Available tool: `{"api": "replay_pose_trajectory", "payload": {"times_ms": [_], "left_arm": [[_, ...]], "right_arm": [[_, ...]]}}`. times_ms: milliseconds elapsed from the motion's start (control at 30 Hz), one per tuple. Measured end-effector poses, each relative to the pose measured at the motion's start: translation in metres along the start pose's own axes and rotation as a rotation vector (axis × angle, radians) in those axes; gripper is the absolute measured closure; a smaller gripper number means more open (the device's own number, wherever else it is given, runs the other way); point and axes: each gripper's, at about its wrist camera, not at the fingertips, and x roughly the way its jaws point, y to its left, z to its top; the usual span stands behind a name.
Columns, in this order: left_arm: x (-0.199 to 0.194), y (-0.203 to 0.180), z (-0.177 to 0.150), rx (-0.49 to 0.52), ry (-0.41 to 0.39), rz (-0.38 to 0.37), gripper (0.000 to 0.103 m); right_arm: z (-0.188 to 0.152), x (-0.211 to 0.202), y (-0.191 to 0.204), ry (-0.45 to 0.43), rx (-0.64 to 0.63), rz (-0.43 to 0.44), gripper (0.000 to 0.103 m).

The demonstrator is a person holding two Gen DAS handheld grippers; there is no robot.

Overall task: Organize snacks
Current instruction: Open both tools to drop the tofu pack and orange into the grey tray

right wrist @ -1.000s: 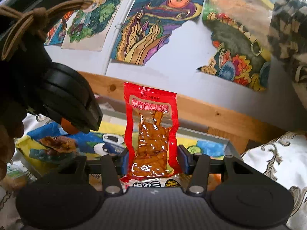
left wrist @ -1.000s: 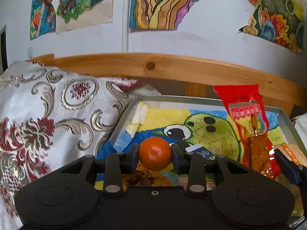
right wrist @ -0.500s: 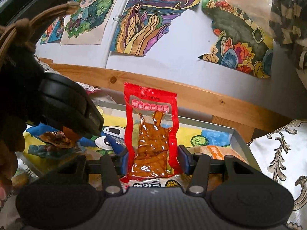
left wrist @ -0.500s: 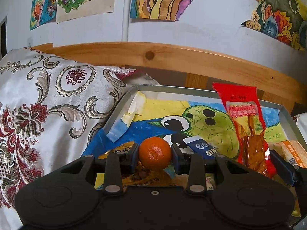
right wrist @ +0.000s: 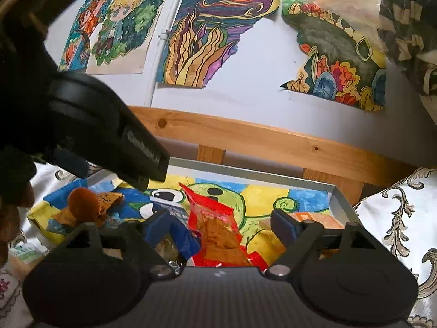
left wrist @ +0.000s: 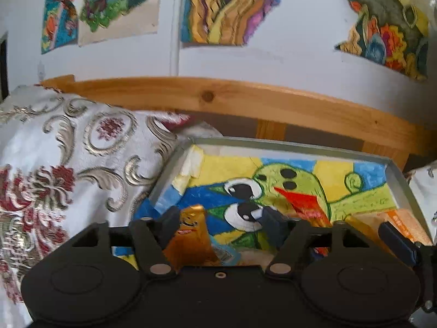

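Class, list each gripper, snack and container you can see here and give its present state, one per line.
Left gripper: open, holding nothing.
Right gripper: open, holding nothing.
Red snack packet: lying tilted in the tray.
Orange: resting at the tray's left end.
Tray: holding snacks on a painted lining.

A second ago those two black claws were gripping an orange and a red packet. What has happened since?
Both let go. The left gripper has opened its jaws and the small round orange is gone from between them. The right gripper has opened too, and the red plastic snack packet now lies tilted in the grey metal tray. The tray and its painted cartoon lining stayed put.
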Motion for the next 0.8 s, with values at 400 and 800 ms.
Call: {"api": "replay_pose_trajectory", "payload": {"times_ms": [400,800], "left_arm": [[-0.059,0.036,0.021,-0.035,-0.067,0.080,0.004],[-0.134,0.069,0.008,-0.099,-0.124,0.057,0.001]], "right_arm": [[0.025,-0.028,-0.005,-0.057,0.033,-0.029,0.000],[0.052,-0.104,-0.008,-0.048,0.115,0.000,0.000]]}}
